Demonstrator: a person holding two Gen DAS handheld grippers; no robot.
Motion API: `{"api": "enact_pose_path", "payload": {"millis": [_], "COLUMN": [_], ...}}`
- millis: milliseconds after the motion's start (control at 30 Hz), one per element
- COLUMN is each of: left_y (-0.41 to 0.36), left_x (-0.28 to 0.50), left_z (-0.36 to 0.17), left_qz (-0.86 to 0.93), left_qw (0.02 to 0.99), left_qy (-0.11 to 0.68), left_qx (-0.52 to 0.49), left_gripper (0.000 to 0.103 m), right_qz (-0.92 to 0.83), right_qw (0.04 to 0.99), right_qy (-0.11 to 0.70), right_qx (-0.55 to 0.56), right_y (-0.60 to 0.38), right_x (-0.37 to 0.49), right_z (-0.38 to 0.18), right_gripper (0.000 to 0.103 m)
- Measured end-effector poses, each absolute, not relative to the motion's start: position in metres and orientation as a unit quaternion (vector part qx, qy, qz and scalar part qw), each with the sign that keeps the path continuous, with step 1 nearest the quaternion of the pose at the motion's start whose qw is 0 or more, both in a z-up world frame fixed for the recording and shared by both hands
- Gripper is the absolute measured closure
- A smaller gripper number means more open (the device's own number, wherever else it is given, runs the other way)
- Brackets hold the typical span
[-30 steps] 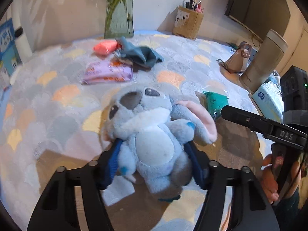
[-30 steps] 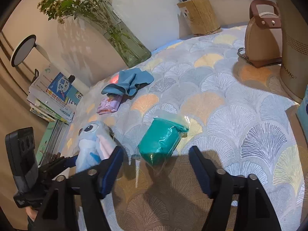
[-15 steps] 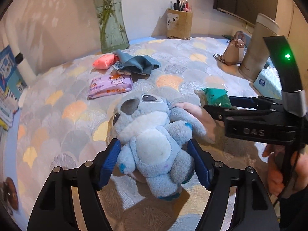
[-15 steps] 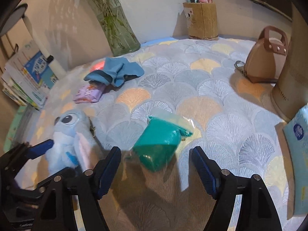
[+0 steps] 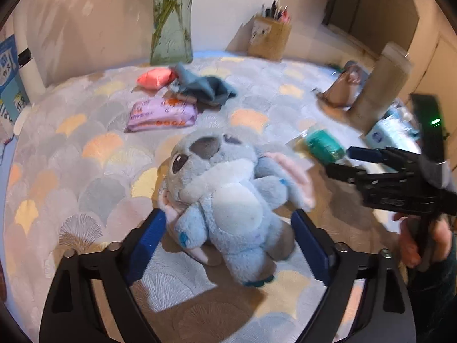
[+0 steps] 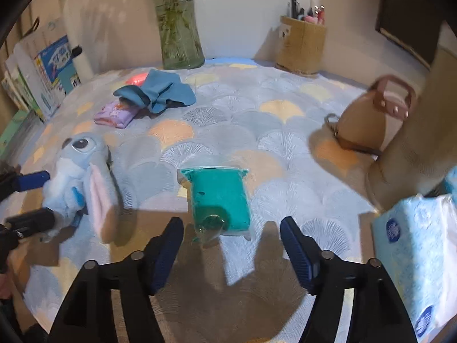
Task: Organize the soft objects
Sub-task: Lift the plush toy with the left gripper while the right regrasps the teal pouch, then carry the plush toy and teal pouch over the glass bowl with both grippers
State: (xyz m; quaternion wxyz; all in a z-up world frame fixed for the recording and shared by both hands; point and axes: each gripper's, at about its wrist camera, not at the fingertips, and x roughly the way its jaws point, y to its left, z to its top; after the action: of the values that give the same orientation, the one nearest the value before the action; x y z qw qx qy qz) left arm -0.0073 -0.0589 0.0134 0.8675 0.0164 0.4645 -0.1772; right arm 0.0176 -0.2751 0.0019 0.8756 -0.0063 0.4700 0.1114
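A blue plush toy (image 5: 228, 188) lies on its back on the patterned tablecloth (image 5: 85, 171). My left gripper (image 5: 227, 225) straddles its body; the jaws are opening and the pads stand clear of the fur. In the right wrist view the plush (image 6: 77, 177) is at the left, between the left gripper's fingers (image 6: 31, 177). A teal soft packet in clear wrap (image 6: 220, 197) lies just ahead of my right gripper (image 6: 230, 225). Its near end sits between the closing jaws, untouched. Farther back lie a purple tissue pack (image 5: 162, 113), a blue cloth (image 5: 205, 85) and a pink packet (image 5: 154, 77).
A glass vase (image 5: 171, 28) and a pen holder (image 6: 300, 45) stand by the back wall. A tan handbag (image 6: 368, 117) and a tall beige cylinder (image 5: 377, 91) are at the right. A blue tissue pack (image 6: 417, 257) lies near right, books (image 6: 48, 65) at the left.
The left jaws have spread and let go of the plush, which now rests on the table. The right gripper has rolled upright and the teal packet now sits centred before it.
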Motion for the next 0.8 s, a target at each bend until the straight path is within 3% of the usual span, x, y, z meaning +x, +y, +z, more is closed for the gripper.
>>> {"api": "enact_pose_path", "payload": {"millis": [233,300,367,400,433,500,800], "left_y": [-0.064,-0.059,-0.056,-0.056,-0.056,-0.056,-0.077], "left_x": [0.002,0.003,0.003,0.002,0.001,-0.003,-0.021], "left_z": [-0.007,-0.007,-0.005,-0.004,-0.003,0.001,0.048], "left_qz": [-0.159,-0.155,-0.151,-0.148,-0.147,-0.143,-0.174], "left_qw": [0.871,0.876,0.879,0.881,0.883,0.888,0.908], "left_qy": [0.464,0.457,0.451,0.449,0.446,0.436,0.380], "left_qx": [0.010,-0.011,-0.016,-0.012,-0.012,-0.013,0.003], "left_gripper": [0.014,0.021,0.038,0.043,0.047,0.052,0.053], "right_qz": [0.100,0.096,0.094,0.095,0.097,0.094,0.098], "right_qw": [0.880,0.881,0.884,0.886,0.887,0.890,0.909], "right_qy": [0.462,0.462,0.456,0.453,0.450,0.445,0.401], "right_qx": [0.038,0.039,0.041,0.040,0.040,0.038,0.062], "right_y": [-0.270,-0.268,-0.267,-0.265,-0.264,-0.263,-0.275], "right_x": [0.022,0.023,0.023,0.022,0.022,0.021,-0.006], "right_z": [-0.005,-0.005,-0.005,-0.005,-0.004,-0.003,0.035], "right_gripper": [0.034,0.034,0.043,0.057,0.064,0.065,0.065]}}
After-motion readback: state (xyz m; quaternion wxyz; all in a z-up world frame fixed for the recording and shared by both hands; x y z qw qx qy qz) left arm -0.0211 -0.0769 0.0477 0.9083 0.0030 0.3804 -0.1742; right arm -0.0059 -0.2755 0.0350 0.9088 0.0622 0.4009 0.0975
